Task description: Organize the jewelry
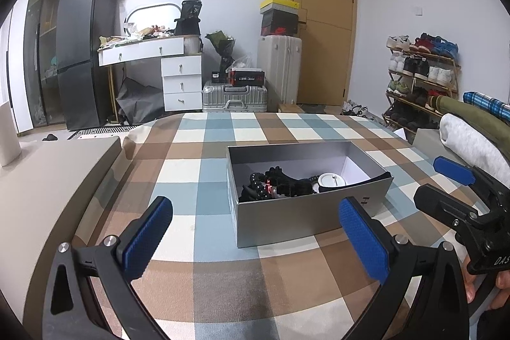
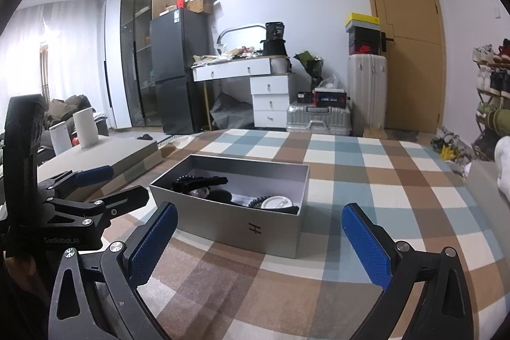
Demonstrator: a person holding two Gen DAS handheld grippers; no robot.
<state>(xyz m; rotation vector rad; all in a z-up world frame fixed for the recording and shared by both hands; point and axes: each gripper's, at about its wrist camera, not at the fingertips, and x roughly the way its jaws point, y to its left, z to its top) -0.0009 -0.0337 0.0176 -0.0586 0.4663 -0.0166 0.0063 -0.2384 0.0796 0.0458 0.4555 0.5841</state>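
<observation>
Jewelry (image 1: 280, 185) gathered in the grey box (image 1: 287, 222), mid-surface on the checked cloth (image 1: 197, 168).
Dark beads and a white round piece lie jumbled inside; nothing loose shows on the cloth, so collecting looks done, sorting perhaps left. Left gripper (image 1: 255, 239) and right gripper (image 2: 259, 244) hover spread, holding nothing.

Jewelry tangle (image 1: 274, 185) in box (image 1: 306, 219) indistinct
</observation>
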